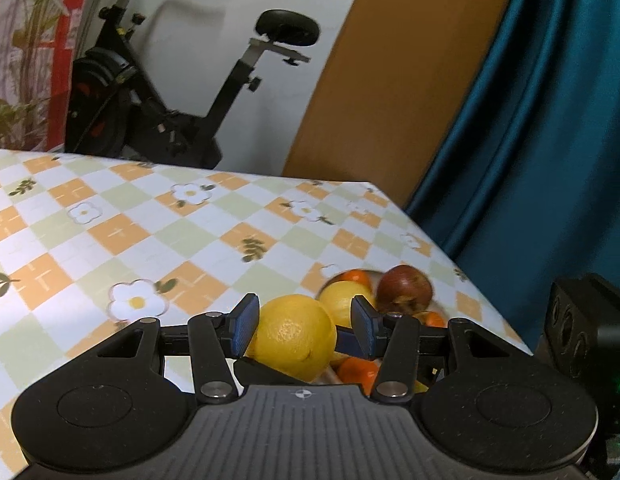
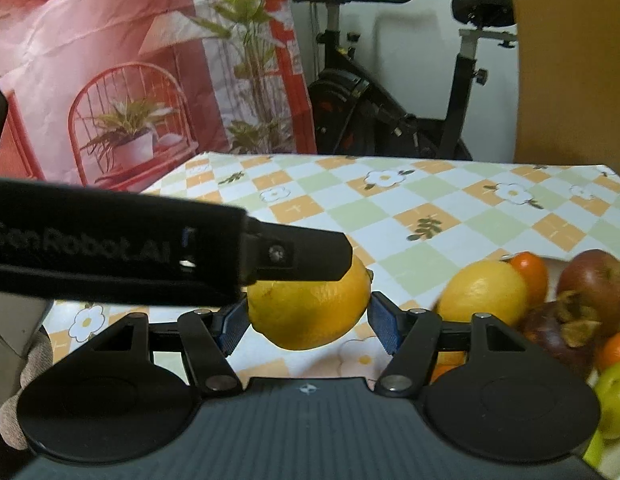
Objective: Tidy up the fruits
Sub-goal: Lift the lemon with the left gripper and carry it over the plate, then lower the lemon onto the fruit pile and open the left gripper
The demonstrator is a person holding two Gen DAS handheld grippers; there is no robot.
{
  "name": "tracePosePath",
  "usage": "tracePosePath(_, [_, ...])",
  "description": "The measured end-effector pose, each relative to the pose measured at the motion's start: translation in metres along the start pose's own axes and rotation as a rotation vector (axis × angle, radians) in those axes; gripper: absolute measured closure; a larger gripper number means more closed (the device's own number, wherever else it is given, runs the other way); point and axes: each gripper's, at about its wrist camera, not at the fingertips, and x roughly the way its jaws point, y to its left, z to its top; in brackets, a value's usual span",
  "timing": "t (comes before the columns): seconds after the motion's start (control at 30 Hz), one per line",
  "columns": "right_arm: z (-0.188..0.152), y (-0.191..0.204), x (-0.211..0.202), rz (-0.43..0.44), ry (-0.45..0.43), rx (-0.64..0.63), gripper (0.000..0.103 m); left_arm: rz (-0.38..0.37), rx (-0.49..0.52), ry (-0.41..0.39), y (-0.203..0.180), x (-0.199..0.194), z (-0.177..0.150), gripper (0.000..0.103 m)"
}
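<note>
Holding a yellow lemon (image 1: 290, 336) between its two blue pads (image 1: 244, 324), the left tool (image 1: 306, 320) is closed on it. One pad sits on the left side of the lemon and one on the right, and both look pressed on the skin.

The right tool (image 2: 310, 326) has its two blue pads just beside the same lemon, one on each side. I cannot tell if they squeeze the lemon or only sit next to it. From the right wrist camera, a black finger (image 2: 302, 258) of the left tool comes in from the left and lies over the top of the lemon. The lemon is up off the worktop (image 2: 390, 208), which has a cloth with orange, green and white squares and little flowers.

More fruit lies in a pile to the right of the held lemon, near the right edge of the worktop. It has a second lemon (image 2: 482, 292), a red apple (image 2: 594, 280), a dark purple mangosteen (image 2: 558, 328), a small orange (image 2: 528, 276) and a green fruit (image 2: 614, 396). The second lemon is apart from the held one.

Far behind the worktop stands a black exercise bike (image 1: 170, 92). A blue curtain (image 1: 550, 120) hangs on the right.
</note>
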Motion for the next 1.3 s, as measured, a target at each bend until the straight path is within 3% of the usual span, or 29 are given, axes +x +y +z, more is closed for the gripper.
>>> tracePosePath(0.57, [-0.005, -0.05, -0.054, -0.079, -0.089, 0.08, 0.037, -0.103, 0.092, 0.038, -0.052, 0.026, 0.005, 0.051])
tracePosePath(1.07, [-0.03, -0.077, -0.091, -0.134, -0.073, 0.165, 0.037, -0.177, 0.15, 0.137, -0.078, 0.047, -0.017, 0.05])
tracePosePath(1.3, [-0.039, -0.078, -0.094, -0.146, -0.06, 0.172, 0.037, -0.159, 0.151, 0.16, -0.077, 0.054, -0.022, 0.048])
